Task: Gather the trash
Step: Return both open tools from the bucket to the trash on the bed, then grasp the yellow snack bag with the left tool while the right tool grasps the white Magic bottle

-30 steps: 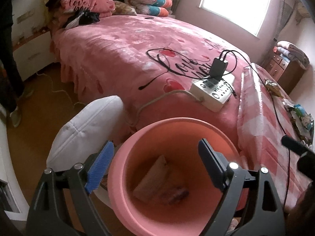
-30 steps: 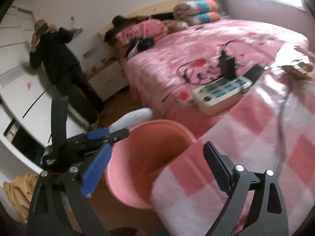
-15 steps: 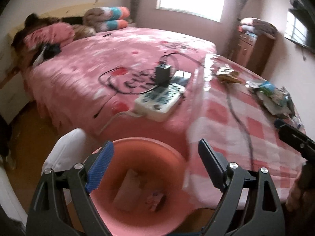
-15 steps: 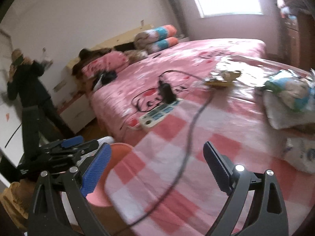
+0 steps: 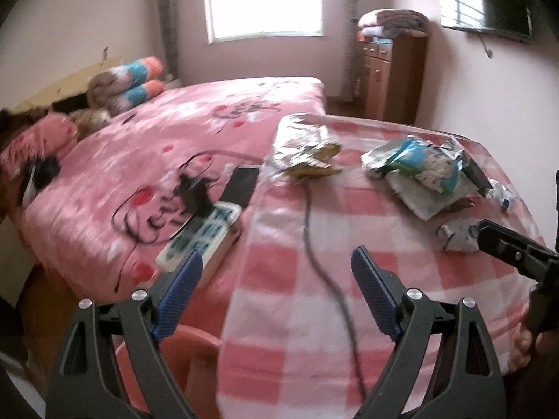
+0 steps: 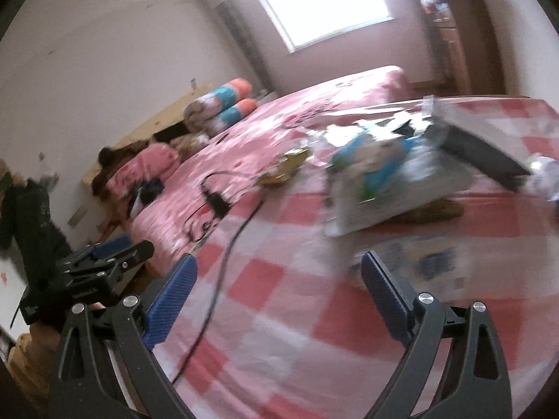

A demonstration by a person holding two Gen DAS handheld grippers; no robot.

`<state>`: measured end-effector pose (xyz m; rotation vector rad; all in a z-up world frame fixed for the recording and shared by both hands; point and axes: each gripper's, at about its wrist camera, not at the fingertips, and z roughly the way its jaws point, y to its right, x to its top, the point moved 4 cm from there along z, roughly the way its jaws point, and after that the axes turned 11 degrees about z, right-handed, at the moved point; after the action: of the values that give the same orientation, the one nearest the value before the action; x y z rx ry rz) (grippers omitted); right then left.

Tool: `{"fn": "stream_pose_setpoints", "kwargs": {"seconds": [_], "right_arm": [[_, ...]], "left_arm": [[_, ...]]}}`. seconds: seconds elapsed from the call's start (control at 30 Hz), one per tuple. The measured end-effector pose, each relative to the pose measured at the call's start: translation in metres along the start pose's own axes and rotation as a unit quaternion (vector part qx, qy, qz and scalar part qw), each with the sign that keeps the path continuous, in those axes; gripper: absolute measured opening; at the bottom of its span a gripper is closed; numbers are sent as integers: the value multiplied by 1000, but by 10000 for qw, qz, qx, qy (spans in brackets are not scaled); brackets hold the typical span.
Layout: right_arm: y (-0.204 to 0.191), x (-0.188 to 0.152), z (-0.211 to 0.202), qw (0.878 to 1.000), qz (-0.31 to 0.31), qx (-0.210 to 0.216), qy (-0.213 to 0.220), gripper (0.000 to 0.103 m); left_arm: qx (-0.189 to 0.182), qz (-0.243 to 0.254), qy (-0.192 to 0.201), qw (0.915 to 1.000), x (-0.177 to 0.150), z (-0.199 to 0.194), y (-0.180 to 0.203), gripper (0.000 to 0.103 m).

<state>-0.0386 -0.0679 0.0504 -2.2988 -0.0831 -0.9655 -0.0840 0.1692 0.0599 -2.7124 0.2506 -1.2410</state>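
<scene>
Trash lies on a red-and-white checked cloth (image 5: 279, 279): a blue-and-white snack wrapper (image 5: 419, 164), a yellow-brown foil wrapper (image 5: 307, 160) and a crumpled silvery wrapper (image 5: 457, 235). My left gripper (image 5: 276, 293) is open and empty above the cloth's near edge, with the pink bin's rim (image 5: 167, 352) under its left finger. My right gripper (image 6: 277, 293) is open and empty, close to the blue-and-white wrapper (image 6: 380, 171) and a pale wrapper (image 6: 419, 262) by its right finger. It also shows at the right in the left wrist view (image 5: 506, 248).
A white power strip (image 5: 202, 241) with a black charger and cables lies on the pink bed (image 5: 157, 146). A black cable (image 5: 314, 255) runs across the checked cloth. A phone (image 5: 241, 185) lies beside the strip. A wooden cabinet (image 5: 394, 76) stands at the back. A person (image 6: 31, 216) stands far left.
Both grippers have swung right and up, from over the pink bin toward the checked cloth and its trash. The bin has dropped almost out of both views. Both stay open.
</scene>
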Motion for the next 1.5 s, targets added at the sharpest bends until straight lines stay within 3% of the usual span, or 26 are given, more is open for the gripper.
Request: {"fn": "stream_pose_setpoints", "kwargs": {"seconds": [0.2, 0.47, 0.57, 0.8, 1.2, 1.37, 1.5], "right_arm": [[55, 24, -26, 9963, 410, -610, 445, 93], [126, 61, -59, 9834, 810, -1339, 919, 93], [157, 82, -68, 9761, 874, -1739, 964, 93], [211, 101, -72, 9669, 1026, -2212, 746, 93], [235, 104, -35, 9619, 988, -2542, 196, 93], [231, 101, -26, 9583, 730, -2759, 110, 94], [229, 99, -24, 9583, 666, -2779, 81, 94]], "left_arm": [[-124, 366, 41, 9992, 32, 26, 33, 88], [-441, 371, -80, 9983, 77, 79, 50, 88], [-508, 524, -284, 9969, 91, 108, 54, 88], [-467, 717, -594, 9946, 111, 160, 44, 88], [-668, 276, -907, 9933, 118, 217, 17, 84], [-608, 452, -1090, 9912, 112, 231, 27, 68], [-609, 302, -1062, 9920, 113, 233, 28, 60]]}}
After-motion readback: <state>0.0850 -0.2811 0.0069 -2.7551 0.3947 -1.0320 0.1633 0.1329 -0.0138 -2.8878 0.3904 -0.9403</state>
